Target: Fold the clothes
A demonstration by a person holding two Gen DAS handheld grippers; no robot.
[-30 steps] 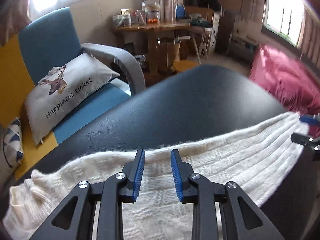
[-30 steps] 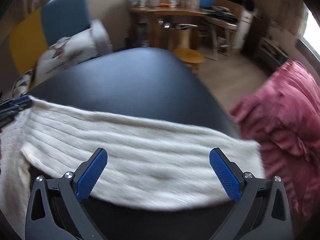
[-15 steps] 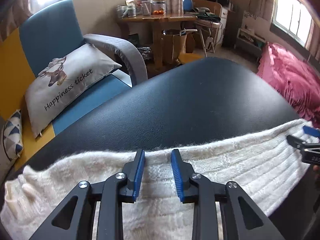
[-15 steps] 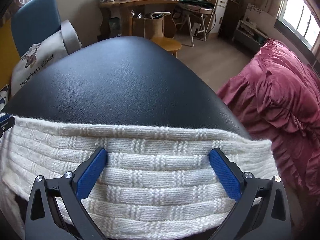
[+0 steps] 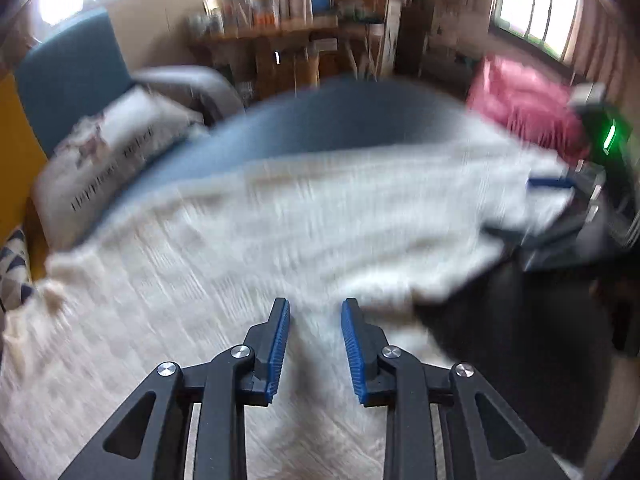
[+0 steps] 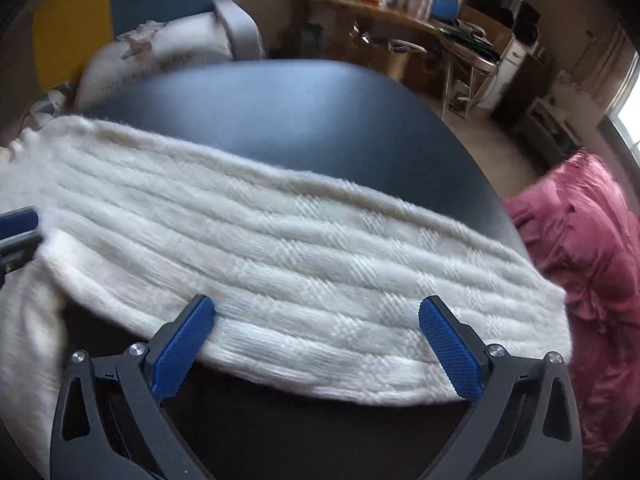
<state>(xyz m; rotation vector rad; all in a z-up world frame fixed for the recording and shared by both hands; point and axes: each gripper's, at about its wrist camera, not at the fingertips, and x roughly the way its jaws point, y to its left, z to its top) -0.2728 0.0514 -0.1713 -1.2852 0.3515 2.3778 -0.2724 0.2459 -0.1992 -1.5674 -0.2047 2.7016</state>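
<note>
A cream knitted sweater (image 5: pixel 280 220) lies in a long folded band (image 6: pixel 300 248) across the dark round table (image 6: pixel 300 112). My left gripper (image 5: pixel 314 304) hovers over the sweater's near part with its jaws partly apart. Fabric shows in the gap, and the pads do not visibly press on it. This view is blurred. My right gripper (image 6: pixel 316 304) stands wide open at the band's near edge, one pad towards each side of it. It also appears at the right of the left wrist view (image 5: pixel 510 208). A left finger (image 6: pixel 18 220) shows at the band's left end.
Pink bedding (image 6: pixel 580 240) lies right of the table. A blue and yellow sofa with a printed cushion (image 5: pixel 108 148) stands to the left. A cluttered wooden desk (image 6: pixel 380 12) is at the back. Dark tabletop (image 5: pixel 340 120) lies beyond the sweater.
Both grippers have drawn back towards the near side. The sweater's far edge, at the left fingertips before, now lies well beyond them. Neither jaw opening has changed.
</note>
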